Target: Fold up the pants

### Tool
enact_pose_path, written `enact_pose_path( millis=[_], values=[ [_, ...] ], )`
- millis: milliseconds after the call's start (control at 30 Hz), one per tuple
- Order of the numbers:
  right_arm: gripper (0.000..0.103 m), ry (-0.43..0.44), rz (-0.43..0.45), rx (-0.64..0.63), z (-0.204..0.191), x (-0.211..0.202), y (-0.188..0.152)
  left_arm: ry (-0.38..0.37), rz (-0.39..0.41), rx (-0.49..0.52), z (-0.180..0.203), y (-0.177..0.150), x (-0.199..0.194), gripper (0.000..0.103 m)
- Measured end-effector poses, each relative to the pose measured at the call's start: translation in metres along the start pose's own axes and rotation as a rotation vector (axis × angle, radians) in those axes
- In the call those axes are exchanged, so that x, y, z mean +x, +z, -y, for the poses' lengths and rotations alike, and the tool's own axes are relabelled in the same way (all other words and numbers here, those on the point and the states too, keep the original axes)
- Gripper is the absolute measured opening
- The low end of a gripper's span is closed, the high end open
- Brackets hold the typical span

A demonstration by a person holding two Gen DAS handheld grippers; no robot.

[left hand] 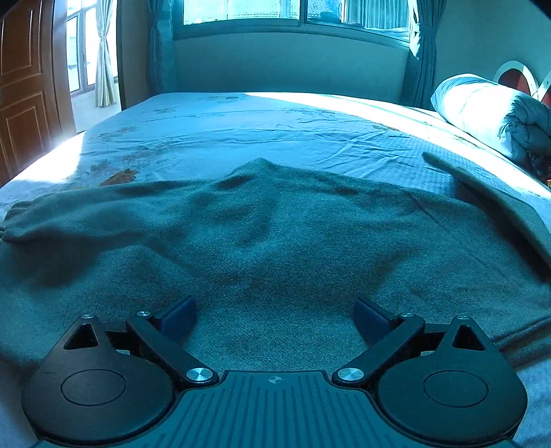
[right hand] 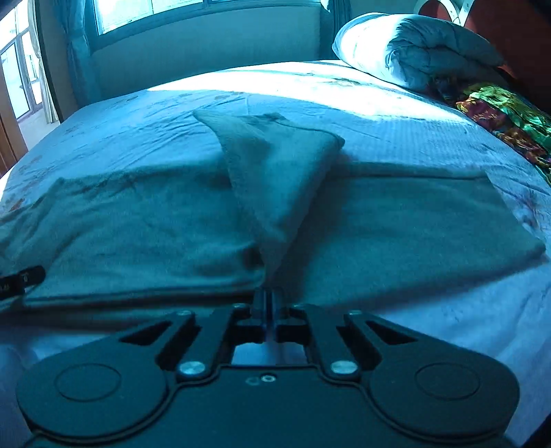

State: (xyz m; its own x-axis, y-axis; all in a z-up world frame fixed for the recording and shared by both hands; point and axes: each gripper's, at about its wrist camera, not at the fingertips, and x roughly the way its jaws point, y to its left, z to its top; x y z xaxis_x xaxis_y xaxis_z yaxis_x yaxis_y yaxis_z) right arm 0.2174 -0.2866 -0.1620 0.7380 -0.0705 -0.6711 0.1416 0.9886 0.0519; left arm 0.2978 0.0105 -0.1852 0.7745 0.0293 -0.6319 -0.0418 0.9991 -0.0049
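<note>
Grey pants (left hand: 275, 224) lie spread across the bed. In the left wrist view my left gripper (left hand: 275, 315) hovers low over the cloth, wide open, its blue pads (left hand: 179, 315) apart with only flat fabric below them. At the right edge a strip of the same cloth (left hand: 499, 196) rises off the bed. In the right wrist view my right gripper (right hand: 270, 296) is shut on a corner of the pants (right hand: 137, 220). From its jaws a lifted flap (right hand: 279, 179) fans out over the flat part. A black piece of the left gripper (right hand: 20, 279) shows at the far left.
The pale patterned bed sheet (left hand: 241, 120) stretches to a padded wall under a window (left hand: 292, 13). A rolled duvet (right hand: 413, 48) and a colourful cloth (right hand: 499, 113) lie at the right by the headboard. A wooden door (left hand: 24, 86) stands at the left.
</note>
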Motion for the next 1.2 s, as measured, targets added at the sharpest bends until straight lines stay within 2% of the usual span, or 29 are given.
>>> enact_pose_path(
  millis=[33,100,167,233,300,333,367,400,433,467,500,533,633,700,767,833,867,933,1033,1100,1133,1200],
  values=[
    [0.010,-0.005,0.026,-0.014,0.000,-0.007,0.002,-0.002,0.000,0.000,0.000,0.000,-0.001,0.097],
    [0.012,0.025,0.101,-0.043,-0.004,-0.014,0.016,-0.005,0.003,-0.001,-0.001,-0.001,-0.001,0.097],
    [0.016,0.027,0.136,-0.122,-0.018,-0.006,0.036,-0.006,0.002,-0.001,-0.001,-0.001,0.000,0.097],
    [0.022,0.019,0.134,-0.222,-0.036,0.013,0.052,-0.008,-0.003,-0.004,-0.001,0.000,0.000,0.097],
    [0.030,-0.015,0.081,-0.360,-0.058,0.041,0.066,-0.010,-0.011,-0.003,-0.002,0.001,0.000,0.097],
    [0.040,-0.047,0.080,-0.438,-0.069,0.053,0.068,-0.008,-0.015,-0.006,-0.003,0.001,-0.001,0.097],
    [0.061,-0.080,0.082,-0.518,-0.078,0.064,0.066,0.000,-0.016,-0.011,-0.004,0.002,-0.002,0.097],
    [0.068,-0.112,0.070,-0.587,-0.084,0.073,0.066,0.010,-0.015,-0.016,-0.005,0.002,-0.004,0.097],
    [0.056,-0.140,0.093,-0.609,-0.085,0.078,0.066,0.040,-0.008,-0.023,-0.006,0.001,-0.006,0.097],
    [0.014,-0.140,0.095,-0.577,-0.079,0.080,0.069,0.065,-0.001,-0.029,-0.008,0.000,-0.008,0.097],
    [0.000,-0.108,0.064,-0.497,-0.068,0.080,0.075,0.082,0.001,-0.034,-0.010,-0.001,-0.008,0.097],
    [0.000,-0.083,0.059,-0.405,-0.055,0.077,0.081,0.090,0.002,-0.041,-0.015,-0.002,-0.008,0.097],
    [0.000,-0.104,0.126,-0.234,-0.016,0.052,0.084,0.087,-0.002,-0.042,-0.018,-0.003,-0.007,0.097],
    [0.000,-0.021,0.135,0.017,0.032,0.031,0.080,0.090,-0.001,-0.048,-0.019,-0.002,-0.006,0.097],
    [0.000,0.082,0.112,0.347,0.089,0.018,0.065,0.091,0.000,-0.058,-0.020,-0.002,-0.007,0.097],
    [0.000,0.110,0.081,0.605,0.135,0.015,0.041,0.089,0.000,-0.054,-0.021,-0.002,-0.006,0.097],
    [0.009,0.075,0.052,0.639,0.149,0.016,0.028,0.087,0.000,-0.051,-0.021,-0.002,-0.006,0.097],
    [0.009,-0.020,0.040,0.511,0.154,0.012,0.020,0.084,-0.002,-0.050,-0.022,-0.002,-0.006,0.097],
    [0.014,0.012,0.066,0.269,0.135,-0.006,0.023,0.087,0.000,-0.044,-0.021,-0.002,-0.005,0.097],
    [0.016,0.108,0.051,0.148,0.112,-0.011,0.029,0.090,0.001,-0.043,-0.021,-0.003,-0.003,0.098],
    [0.016,0.177,0.036,0.149,0.102,-0.012,0.031,0.090,0.001,-0.044,-0.020,-0.003,-0.003,0.099],
    [0.017,0.248,0.015,0.148,0.088,-0.010,0.034,0.086,0.001,-0.048,-0.021,-0.003,-0.004,0.099]
  ],
)
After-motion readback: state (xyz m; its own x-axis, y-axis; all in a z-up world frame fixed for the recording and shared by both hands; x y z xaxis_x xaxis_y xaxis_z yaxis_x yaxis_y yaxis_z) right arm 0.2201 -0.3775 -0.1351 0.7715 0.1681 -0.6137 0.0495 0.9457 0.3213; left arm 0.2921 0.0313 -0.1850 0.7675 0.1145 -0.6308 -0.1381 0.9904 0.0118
